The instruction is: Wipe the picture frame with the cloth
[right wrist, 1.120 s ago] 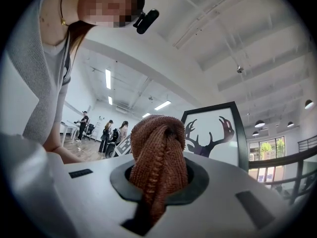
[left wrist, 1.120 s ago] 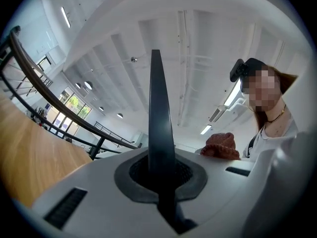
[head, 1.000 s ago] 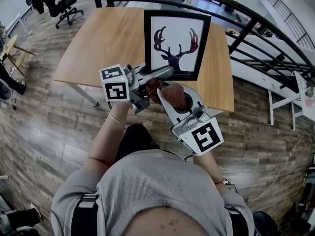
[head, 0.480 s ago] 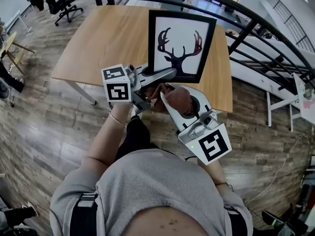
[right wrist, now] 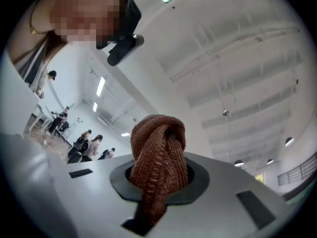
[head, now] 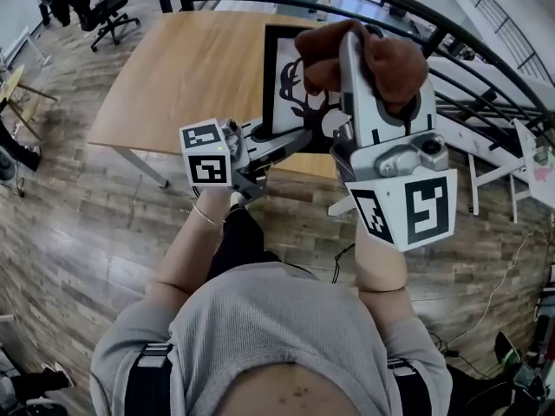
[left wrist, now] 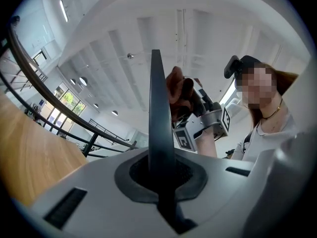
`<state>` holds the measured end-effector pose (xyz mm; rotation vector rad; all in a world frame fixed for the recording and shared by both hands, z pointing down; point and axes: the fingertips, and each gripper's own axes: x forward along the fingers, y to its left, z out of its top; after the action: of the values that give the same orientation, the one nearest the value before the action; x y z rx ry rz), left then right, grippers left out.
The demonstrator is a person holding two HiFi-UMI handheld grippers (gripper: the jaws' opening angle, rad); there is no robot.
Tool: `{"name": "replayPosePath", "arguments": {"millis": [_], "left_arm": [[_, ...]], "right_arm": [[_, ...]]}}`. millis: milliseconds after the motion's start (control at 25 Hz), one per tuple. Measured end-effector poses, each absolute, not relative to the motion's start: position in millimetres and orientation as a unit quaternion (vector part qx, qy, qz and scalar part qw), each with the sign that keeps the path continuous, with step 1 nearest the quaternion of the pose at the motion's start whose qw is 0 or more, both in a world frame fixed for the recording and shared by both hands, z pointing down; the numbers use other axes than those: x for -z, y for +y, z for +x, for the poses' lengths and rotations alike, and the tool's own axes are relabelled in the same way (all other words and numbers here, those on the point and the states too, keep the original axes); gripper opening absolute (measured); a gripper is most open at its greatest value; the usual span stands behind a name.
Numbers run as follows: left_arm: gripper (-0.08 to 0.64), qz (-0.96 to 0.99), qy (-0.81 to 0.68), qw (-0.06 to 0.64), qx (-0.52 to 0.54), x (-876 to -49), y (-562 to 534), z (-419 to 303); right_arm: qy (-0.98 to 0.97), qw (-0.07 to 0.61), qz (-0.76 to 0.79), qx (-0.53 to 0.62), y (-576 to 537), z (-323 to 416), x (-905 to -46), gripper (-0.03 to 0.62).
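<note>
1. Over the wooden table (head: 191, 68), the picture frame (head: 286, 89) stood up on edge, its lower edge clamped in the closed left gripper (head: 290, 139).
2. Nearer the camera, the right gripper (head: 357, 46) hovered with its jaws pinched on a bunched brown cloth (head: 390, 59).
3. Wiping looked not yet begun. Next, the cloth would need pressing against the frame's face.
4. Cloth and right gripper hid the frame's right side. Whether the frame rested on the table could not be told.

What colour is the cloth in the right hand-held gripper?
The cloth is reddish brown, seen best in the right gripper view.
</note>
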<state>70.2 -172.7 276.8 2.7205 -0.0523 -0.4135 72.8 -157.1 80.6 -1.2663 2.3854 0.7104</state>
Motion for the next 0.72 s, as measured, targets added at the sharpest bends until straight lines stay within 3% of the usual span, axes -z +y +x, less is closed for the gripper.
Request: {"name": "replayPosePath", "arguments": {"millis": [360, 720], "left_arm": [[0.018, 0.972, -0.015, 0.186, 0.139, -279, -166, 78], [0.018, 0.972, -0.02, 0.191, 0.137, -282, -169, 77]], "right_arm": [[0.818, 0.066, -0.494, -0.289, -189, 66, -114, 0.046], [0.818, 0.077, -0.504, -0.266, -187, 62, -130, 0.046]]}}
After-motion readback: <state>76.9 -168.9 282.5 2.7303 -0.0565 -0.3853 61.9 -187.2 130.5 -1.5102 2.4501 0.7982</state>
